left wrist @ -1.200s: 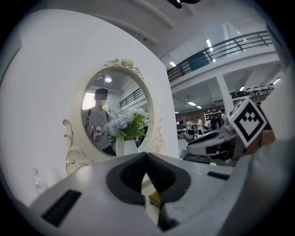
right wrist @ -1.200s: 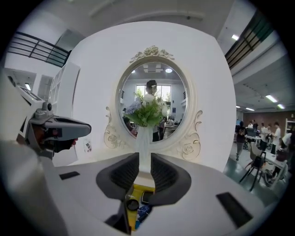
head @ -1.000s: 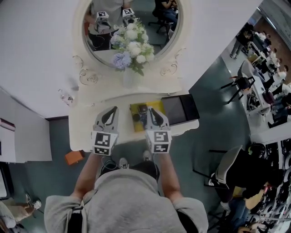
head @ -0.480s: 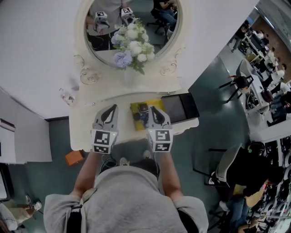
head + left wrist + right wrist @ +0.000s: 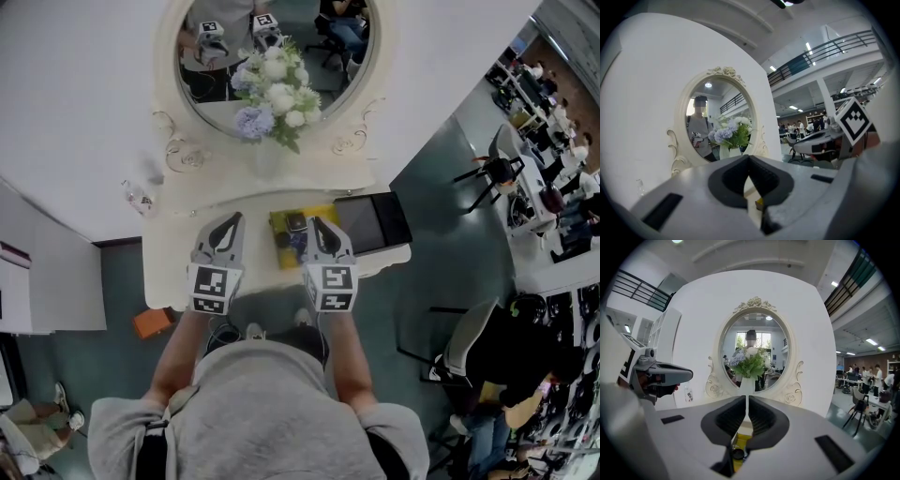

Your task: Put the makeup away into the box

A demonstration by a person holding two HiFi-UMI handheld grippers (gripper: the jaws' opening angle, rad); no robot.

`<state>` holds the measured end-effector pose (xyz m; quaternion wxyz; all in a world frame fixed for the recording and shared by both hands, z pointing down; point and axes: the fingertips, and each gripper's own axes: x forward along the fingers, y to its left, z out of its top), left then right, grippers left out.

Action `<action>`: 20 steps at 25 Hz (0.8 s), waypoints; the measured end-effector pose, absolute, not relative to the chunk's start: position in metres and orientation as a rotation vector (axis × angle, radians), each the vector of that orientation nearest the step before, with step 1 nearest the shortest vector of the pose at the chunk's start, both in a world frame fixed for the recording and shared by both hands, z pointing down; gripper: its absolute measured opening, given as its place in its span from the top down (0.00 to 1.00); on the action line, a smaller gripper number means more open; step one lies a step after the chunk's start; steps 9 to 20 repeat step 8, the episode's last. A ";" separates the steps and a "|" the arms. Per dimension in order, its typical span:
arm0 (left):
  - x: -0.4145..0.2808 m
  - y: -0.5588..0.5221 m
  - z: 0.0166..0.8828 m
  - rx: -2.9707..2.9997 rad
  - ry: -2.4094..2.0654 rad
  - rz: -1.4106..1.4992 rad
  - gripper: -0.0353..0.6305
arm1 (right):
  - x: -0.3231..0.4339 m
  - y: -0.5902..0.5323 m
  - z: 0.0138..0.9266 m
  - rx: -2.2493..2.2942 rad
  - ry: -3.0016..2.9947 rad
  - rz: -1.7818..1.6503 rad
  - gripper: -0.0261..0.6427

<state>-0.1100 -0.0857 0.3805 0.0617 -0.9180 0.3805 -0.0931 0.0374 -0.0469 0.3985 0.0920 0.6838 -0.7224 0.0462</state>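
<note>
A yellow tray (image 5: pixel 279 236) with several small dark makeup items lies on the white dressing table (image 5: pixel 178 272), in front of the mirror. A dark box (image 5: pixel 372 223) stands open just to its right. My right gripper (image 5: pixel 315 223) hovers over the tray's right part, jaws shut with nothing between them. Below its jaws, the right gripper view shows the tray (image 5: pixel 741 440) and a round dark item (image 5: pixel 737 453). My left gripper (image 5: pixel 235 218) is held left of the tray, also shut and empty. In the left gripper view its tips (image 5: pixel 749 158) meet.
A vase of white and lilac flowers (image 5: pixel 272 94) stands at the back before the oval mirror (image 5: pixel 211 56). A small clear bottle (image 5: pixel 138 199) sits at the table's far left. An orange object (image 5: pixel 152 323) lies on the floor. Office chairs (image 5: pixel 492 173) stand to the right.
The right gripper has crept slightly further over the yellow tray. The left gripper has kept still.
</note>
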 end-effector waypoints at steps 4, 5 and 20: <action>-0.108 -0.088 0.384 -2.778 1.148 -0.284 0.94 | 0.038 -0.049 0.403 2.028 -2.146 0.145 0.91; -0.108 -0.088 0.384 -2.777 1.148 -0.287 0.94 | 0.039 -0.049 0.404 2.027 -2.146 0.145 0.92; -0.107 -0.089 0.385 -2.775 1.148 -0.294 0.95 | 0.039 -0.050 0.405 2.025 -2.145 0.143 0.91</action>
